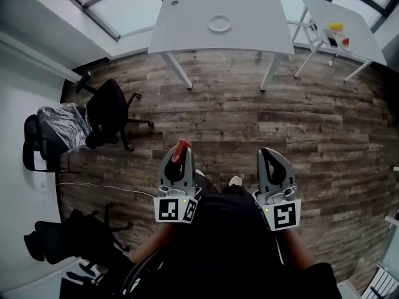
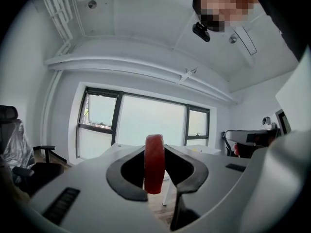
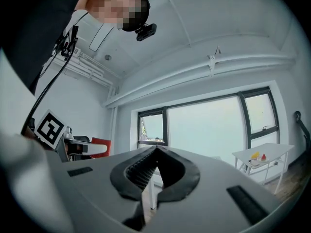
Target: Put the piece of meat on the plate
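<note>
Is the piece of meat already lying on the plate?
No, the left gripper holds the piece of meat, while the plate sits empty on the far table.

The floor (image 1: 249, 117) is matt, grainy wood planking, the table (image 1: 187, 17) smooth and matt, the piece of meat (image 2: 154, 164) glossy.

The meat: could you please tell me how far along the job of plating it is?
Done: the left tongs are shut on the meat. In hand: it is held over the floor, well short of the table. Left: reach the table and set the meat on the plate, which is bare.
</note>
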`<state>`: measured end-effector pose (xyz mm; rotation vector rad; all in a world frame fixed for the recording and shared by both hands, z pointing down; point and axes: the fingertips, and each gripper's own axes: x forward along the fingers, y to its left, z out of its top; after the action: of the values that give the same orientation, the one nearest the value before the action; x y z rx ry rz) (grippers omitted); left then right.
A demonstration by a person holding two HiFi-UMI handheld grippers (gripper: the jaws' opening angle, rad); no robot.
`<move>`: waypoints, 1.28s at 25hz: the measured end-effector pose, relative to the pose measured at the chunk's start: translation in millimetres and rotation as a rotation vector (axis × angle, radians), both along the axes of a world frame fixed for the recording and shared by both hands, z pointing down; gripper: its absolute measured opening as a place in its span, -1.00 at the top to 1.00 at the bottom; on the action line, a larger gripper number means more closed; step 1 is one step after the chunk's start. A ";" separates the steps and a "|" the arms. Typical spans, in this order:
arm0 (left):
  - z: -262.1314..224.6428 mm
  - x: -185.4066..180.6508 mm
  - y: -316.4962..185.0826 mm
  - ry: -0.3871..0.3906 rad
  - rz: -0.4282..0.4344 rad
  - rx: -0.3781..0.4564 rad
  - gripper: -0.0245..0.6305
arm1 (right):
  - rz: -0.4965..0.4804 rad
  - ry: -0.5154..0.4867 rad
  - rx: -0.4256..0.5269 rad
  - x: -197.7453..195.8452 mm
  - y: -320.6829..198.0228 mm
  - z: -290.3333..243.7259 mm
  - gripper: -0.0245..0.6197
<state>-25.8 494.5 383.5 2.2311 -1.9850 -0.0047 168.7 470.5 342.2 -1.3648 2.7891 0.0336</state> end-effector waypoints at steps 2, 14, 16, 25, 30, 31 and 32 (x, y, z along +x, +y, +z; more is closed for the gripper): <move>2.7 15.7 -5.7 -0.005 0.021 -0.008 0.63 | 0.019 -0.010 0.011 17.2 -9.0 -1.5 0.92; 13.8 25.8 -91.4 0.016 0.093 0.025 0.63 | 0.093 -0.046 0.058 16.6 -67.6 -5.3 0.92; 16.5 21.6 -118.6 0.033 0.118 0.037 0.63 | 0.113 -0.072 0.074 11.1 -90.0 -10.9 0.92; 7.7 -10.2 -254.4 0.034 0.241 0.012 0.63 | 0.185 -0.205 0.032 -37.5 -240.3 -58.4 0.92; -14.3 -41.1 -315.7 0.017 0.263 0.078 0.63 | 0.123 -0.092 0.070 -96.2 -309.4 -63.4 0.92; -13.5 -50.0 -326.4 0.022 0.270 0.073 0.63 | 0.110 -0.069 0.077 -109.2 -319.8 -62.1 0.92; -12.1 -58.8 -338.2 0.028 0.273 0.068 0.63 | 0.101 -0.056 0.077 -121.0 -330.7 -59.6 0.92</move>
<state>-84.6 156.4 371.4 2.5110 -1.6747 -0.0721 47.6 139.8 282.6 -1.4632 2.6425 0.1031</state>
